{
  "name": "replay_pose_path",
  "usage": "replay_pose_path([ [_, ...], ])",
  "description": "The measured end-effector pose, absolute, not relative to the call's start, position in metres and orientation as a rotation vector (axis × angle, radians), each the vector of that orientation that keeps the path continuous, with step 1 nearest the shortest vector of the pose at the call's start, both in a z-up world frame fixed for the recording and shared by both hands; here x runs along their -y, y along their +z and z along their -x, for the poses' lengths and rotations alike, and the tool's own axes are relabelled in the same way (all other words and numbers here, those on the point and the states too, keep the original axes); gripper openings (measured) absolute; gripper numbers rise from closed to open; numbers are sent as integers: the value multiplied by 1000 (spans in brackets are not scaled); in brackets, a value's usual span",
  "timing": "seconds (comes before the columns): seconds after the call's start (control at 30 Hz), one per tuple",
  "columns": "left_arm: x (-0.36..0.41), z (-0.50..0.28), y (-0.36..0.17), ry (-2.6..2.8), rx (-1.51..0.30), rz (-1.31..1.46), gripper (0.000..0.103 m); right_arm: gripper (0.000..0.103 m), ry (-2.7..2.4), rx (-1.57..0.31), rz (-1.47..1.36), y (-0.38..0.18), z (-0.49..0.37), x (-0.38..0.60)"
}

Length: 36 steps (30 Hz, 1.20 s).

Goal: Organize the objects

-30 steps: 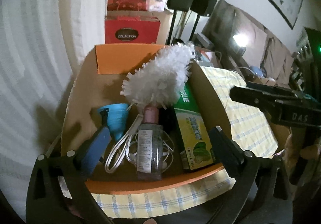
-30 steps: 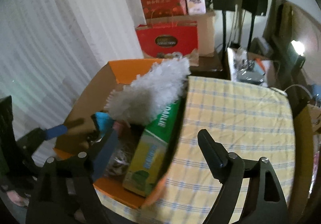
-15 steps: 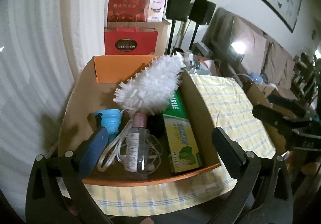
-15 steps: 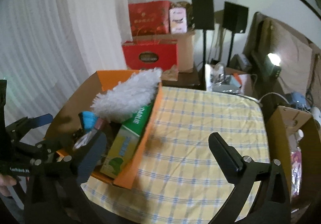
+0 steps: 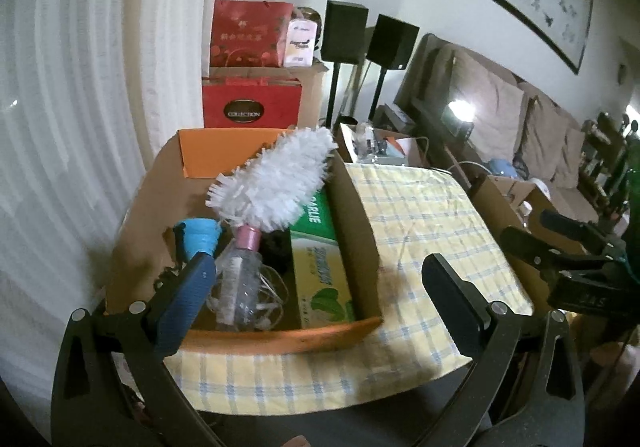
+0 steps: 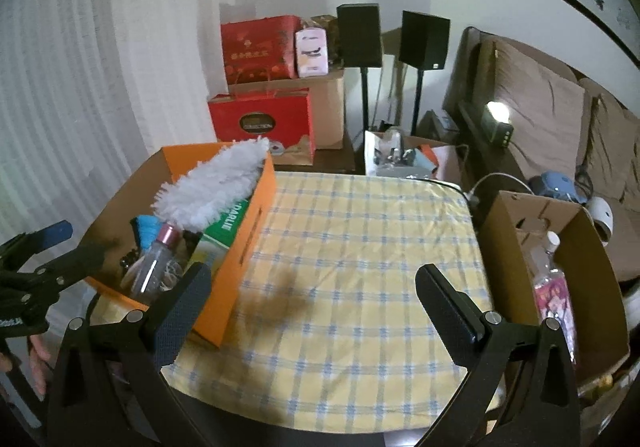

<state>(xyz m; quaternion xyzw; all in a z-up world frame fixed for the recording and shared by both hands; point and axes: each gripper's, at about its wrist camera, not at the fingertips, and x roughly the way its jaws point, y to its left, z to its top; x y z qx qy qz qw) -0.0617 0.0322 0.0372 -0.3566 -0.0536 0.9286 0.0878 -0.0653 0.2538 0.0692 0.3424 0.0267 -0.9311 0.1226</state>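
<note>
fingers of both grippers are standing wide apart, gripping nothing: the left gripper (image 5: 316, 287) is hovering over the near edge of the orange box (image 6: 256, 207), the right gripper (image 6: 312, 295) over bare yellow checked cloth (image 6: 360, 231). that cloth is covering the table, with the box sitting at nine o'clock on it. inside, a white duster (image 5: 276, 183) is leaning toward one o'clock over a green carton (image 5: 320, 263), a clear bottle (image 5: 240, 279) and a blue funnel (image 5: 198, 237).

two black speakers (image 6: 390, 35) on stands, red gift bags (image 6: 262, 115), sofa (image 6: 560, 119) behind.
</note>
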Motion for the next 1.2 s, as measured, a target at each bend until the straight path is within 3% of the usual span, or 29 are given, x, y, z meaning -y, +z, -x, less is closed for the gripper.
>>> replay_pose_path([
  [0.2,-48,46,35,2785,96,1063,103,103,-2759,-61,-981,68,48,-262],
  [0.43,-45,32,30,2782,179,1073,103,103,-2792,-51,-964,68,28,-272],
  [1.2,-50,7,20,2837,155,1166,103,103,-2830,-42,-960,65,-15,-274],
])
